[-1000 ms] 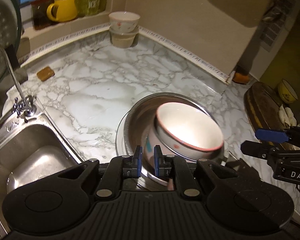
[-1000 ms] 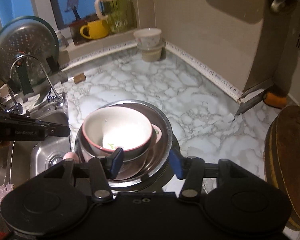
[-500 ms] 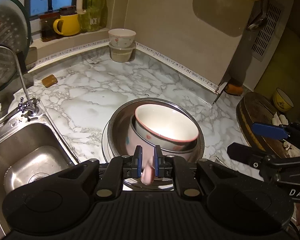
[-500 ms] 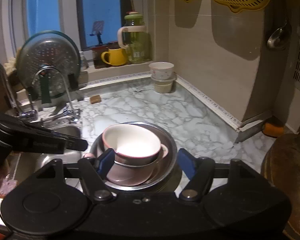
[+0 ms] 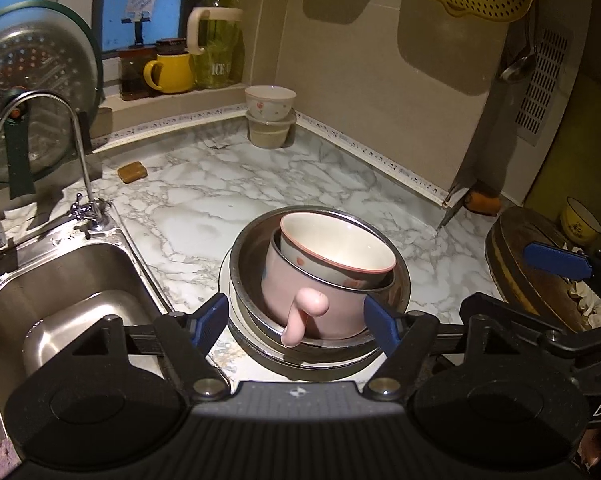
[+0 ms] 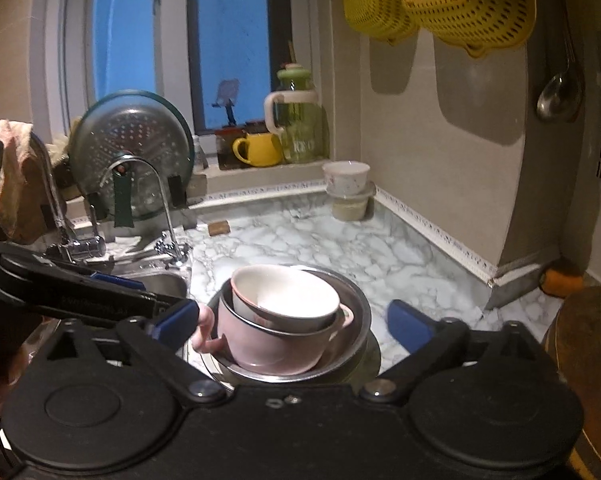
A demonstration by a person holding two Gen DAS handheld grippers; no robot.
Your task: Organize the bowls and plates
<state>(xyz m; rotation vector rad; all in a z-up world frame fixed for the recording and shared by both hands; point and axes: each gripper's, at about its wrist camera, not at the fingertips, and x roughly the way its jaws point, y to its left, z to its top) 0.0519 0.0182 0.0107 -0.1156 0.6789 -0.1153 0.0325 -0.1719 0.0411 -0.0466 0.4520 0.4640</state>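
Both your grippers are opening, nothing pinched. Left gripper [image 5: 296,322]: pink handled bowl [image 5: 324,300] sits between its fingers, untouched, nested in the steel bowl [image 5: 244,264], white bowl [image 5: 340,248] inside it. Right gripper [image 6: 292,324] frames the same stack. Looks like release after stacking; next, probably fetch the far-corner bowls [image 5: 270,120]. Jug [image 5: 216,56] beyond reads "ICE"

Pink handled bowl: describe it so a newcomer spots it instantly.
Start at the marble counter right of the sink and find the wide steel basin. The pink handled bowl sits tilted inside it, with a white red-rimmed bowl nested in it. Only it has a stubby pink side handle.
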